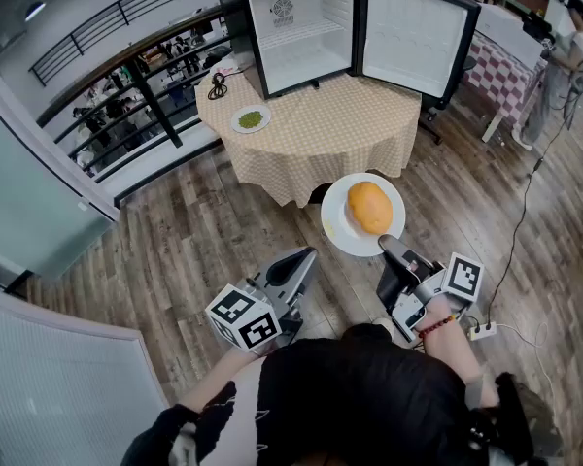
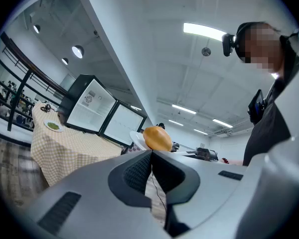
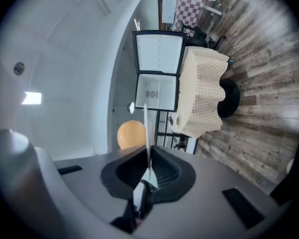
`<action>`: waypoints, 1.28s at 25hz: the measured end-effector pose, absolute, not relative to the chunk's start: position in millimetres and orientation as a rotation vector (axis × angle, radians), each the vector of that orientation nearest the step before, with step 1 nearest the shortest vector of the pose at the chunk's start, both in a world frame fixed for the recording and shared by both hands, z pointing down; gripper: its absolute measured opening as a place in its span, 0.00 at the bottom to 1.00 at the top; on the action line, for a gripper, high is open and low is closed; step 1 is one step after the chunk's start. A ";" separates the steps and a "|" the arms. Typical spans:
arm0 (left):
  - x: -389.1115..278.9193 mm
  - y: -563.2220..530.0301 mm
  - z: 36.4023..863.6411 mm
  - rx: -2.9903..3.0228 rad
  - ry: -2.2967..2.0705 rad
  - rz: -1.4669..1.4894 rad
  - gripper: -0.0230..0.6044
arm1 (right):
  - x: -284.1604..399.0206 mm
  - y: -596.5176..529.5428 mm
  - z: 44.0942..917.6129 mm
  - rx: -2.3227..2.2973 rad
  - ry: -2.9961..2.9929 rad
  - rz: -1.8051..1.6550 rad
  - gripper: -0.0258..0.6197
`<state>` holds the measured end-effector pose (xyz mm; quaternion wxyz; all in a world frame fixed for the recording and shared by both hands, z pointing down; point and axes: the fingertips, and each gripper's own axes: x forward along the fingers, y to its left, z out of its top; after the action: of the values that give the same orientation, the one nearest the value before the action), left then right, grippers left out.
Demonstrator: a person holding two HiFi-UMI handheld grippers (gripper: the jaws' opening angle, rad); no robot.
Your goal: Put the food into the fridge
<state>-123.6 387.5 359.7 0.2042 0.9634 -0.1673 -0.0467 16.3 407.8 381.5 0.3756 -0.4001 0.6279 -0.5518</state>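
Observation:
A round orange food [image 1: 369, 207] lies on a white plate [image 1: 338, 236] held over the wooden floor, short of the table [image 1: 321, 134]. My right gripper [image 1: 387, 246] is shut on the plate's near rim; in the right gripper view the plate [image 3: 146, 128] runs edge-on between the pads, with the orange food [image 3: 130, 135] to its left. My left gripper [image 1: 306, 257] is shut and empty, to the left of the plate. The small fridge [image 1: 301, 32] stands open on the table, its door [image 1: 413, 37] swung right. A small plate of green food [image 1: 251, 118] sits on the table's left side.
A black cable [image 1: 217, 85] lies on the table beside the fridge. A railing [image 1: 141, 81] runs along the left. A person [image 1: 564, 56] stands at the far right by a checkered table [image 1: 500, 66]. A power strip [image 1: 483, 331] and its cord lie on the floor.

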 end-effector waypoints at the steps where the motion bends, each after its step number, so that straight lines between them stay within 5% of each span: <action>1: -123.6 387.7 360.0 2.687 -0.467 -0.130 0.05 | 16.4 408.1 381.6 -1.023 1.607 -1.411 0.09; 32: -102.1 335.9 345.1 2.692 -0.482 -0.198 0.05 | 27.0 365.7 377.7 -0.997 1.527 -1.396 0.09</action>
<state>-102.1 335.9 345.1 0.1987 0.9622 -0.1723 -0.0709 27.0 365.7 377.7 0.4101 -0.3960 0.6064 -0.5543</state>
